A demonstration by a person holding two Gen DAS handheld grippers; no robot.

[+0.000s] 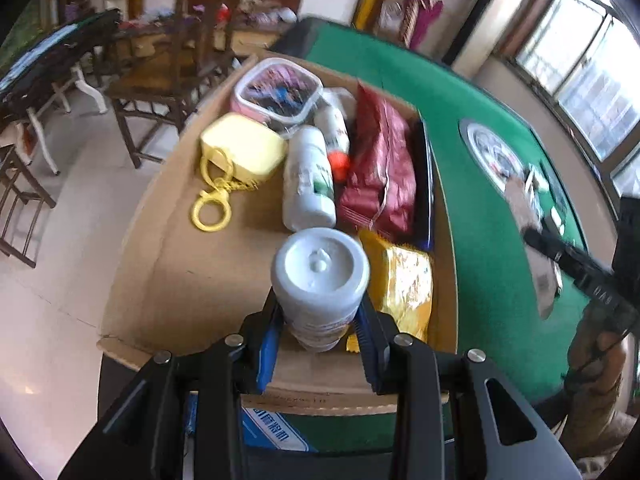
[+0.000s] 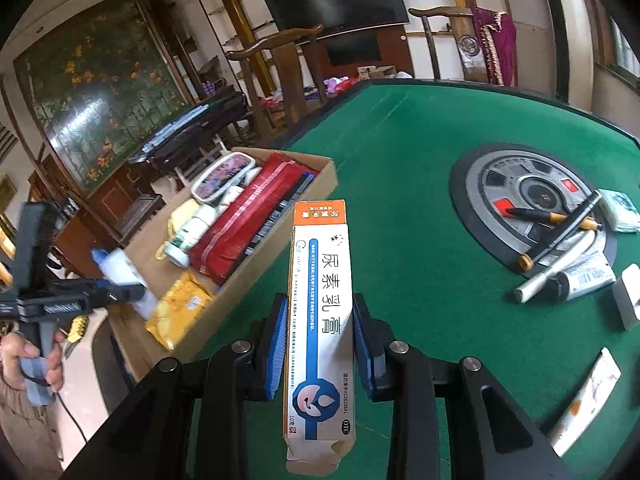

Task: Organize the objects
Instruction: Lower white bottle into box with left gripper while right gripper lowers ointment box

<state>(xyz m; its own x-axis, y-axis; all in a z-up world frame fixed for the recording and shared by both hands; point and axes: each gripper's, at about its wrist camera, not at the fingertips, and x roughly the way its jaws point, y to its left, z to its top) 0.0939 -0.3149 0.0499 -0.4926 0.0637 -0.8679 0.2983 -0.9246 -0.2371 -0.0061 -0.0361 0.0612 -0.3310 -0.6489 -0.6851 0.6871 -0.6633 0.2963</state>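
- Left wrist view: left gripper [image 1: 320,316] is clamping a white bottle [image 1: 320,276], jaws pressing on its sides, base end facing the camera, long axis running along the jaws and pointing steeply down into the cardboard box [image 1: 168,264].
- Bottle is hanging over the box's near end, bare floor patch to its left, gold pouch [image 1: 404,284] just beside it on the right; a second white bottle [image 1: 308,180] is lying lengthwise just beyond.
- Left hand is the nearer one to the box; my read is that a straight lowering is all that's needed.
- Right wrist view: right gripper [image 2: 320,336] is gripping an ointment carton [image 2: 320,320] across its narrow width, long axis along the jaws, held above the green bench [image 2: 420,208], box off to the left and further away.
- Carton text reading 尿素乳膏, "OTC" at the near end, orange flap at the far end; smaller print is too fine to read.
- Bottle labels are too blurred to read.
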